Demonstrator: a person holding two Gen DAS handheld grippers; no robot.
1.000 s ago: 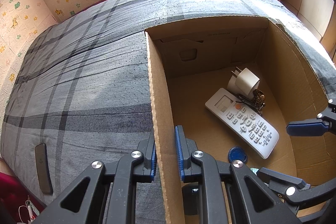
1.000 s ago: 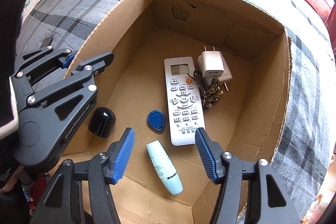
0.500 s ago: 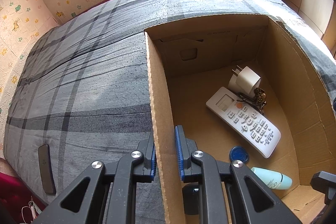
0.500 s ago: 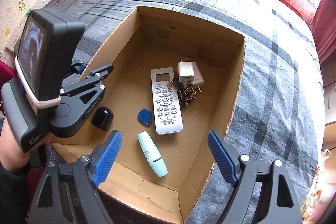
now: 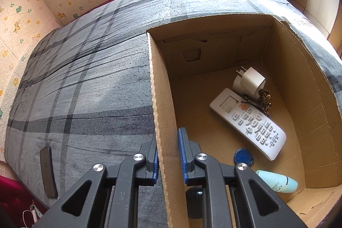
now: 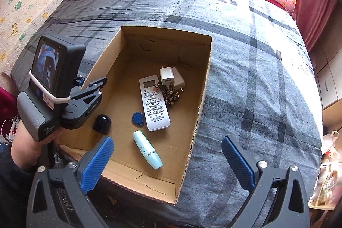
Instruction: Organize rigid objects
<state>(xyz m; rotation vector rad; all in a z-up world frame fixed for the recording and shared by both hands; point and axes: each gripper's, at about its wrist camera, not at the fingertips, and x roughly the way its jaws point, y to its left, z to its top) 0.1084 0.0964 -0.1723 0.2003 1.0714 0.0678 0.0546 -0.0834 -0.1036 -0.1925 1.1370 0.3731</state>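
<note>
An open cardboard box [image 6: 198, 112] sits on the bed. In it lie a white remote [image 6: 154, 103] [image 5: 249, 121], a white plug adapter [image 6: 171, 78] [image 5: 250, 80], a keychain [image 6: 171, 94], a blue round tag [image 6: 138, 119] [image 5: 243, 156], a pale blue tube [image 6: 147, 150] [image 5: 277, 182] and a black cap [image 6: 102, 123]. My left gripper [image 5: 168, 155] is shut on the box's left wall [image 5: 160, 99]; it also shows in the right wrist view [image 6: 92, 84]. My right gripper [image 6: 167, 160] is open and empty, high above the box's near end.
A dark phone [image 5: 48, 171] lies on the grey plaid bedcover [image 6: 256, 57] near the bed's left edge. Patterned walls and a window stand behind the bed. A red curtain [image 6: 314, 3] and cabinets are at the right.
My right gripper has risen and pulled back from inside the box and opened wider. The pale blue tube stays on the box floor. My left gripper has held still on the wall.
</note>
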